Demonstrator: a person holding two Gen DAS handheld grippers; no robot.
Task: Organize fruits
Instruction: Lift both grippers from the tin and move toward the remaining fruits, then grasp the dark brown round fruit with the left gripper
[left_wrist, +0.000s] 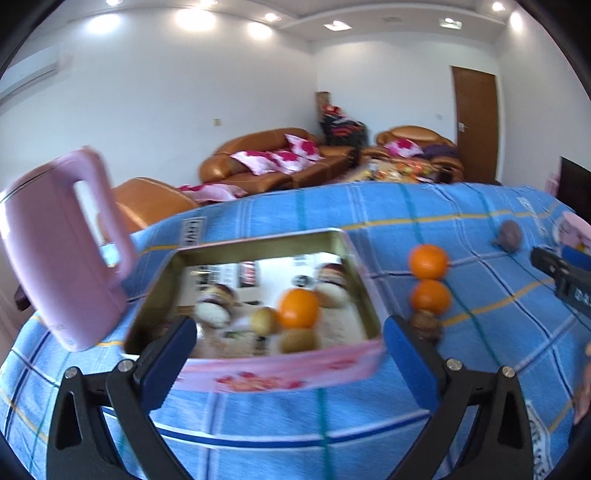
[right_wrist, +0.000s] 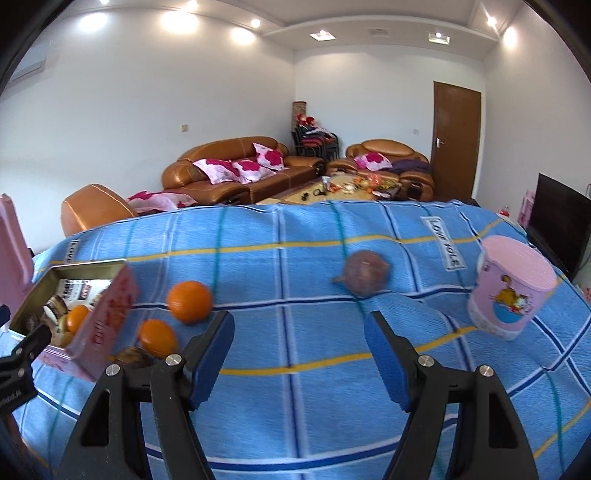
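While gaping wide and empty, right gripper (right_wrist: 299, 354) faces bare cloth: nearest orange (right_wrist: 189, 301) up-left of claw, purple fruit (right_wrist: 365, 272) upper centre; tin (right_wrist: 110, 314) far left, nearer left gripper (left_wrist: 290, 365), likewise wide and empty.

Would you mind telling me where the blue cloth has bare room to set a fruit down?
Bare cloth lies between the far orange and the purple fruit, and in front of the right claw. It is crowded beside the tin, where the near orange and a brown fruit sit close together.
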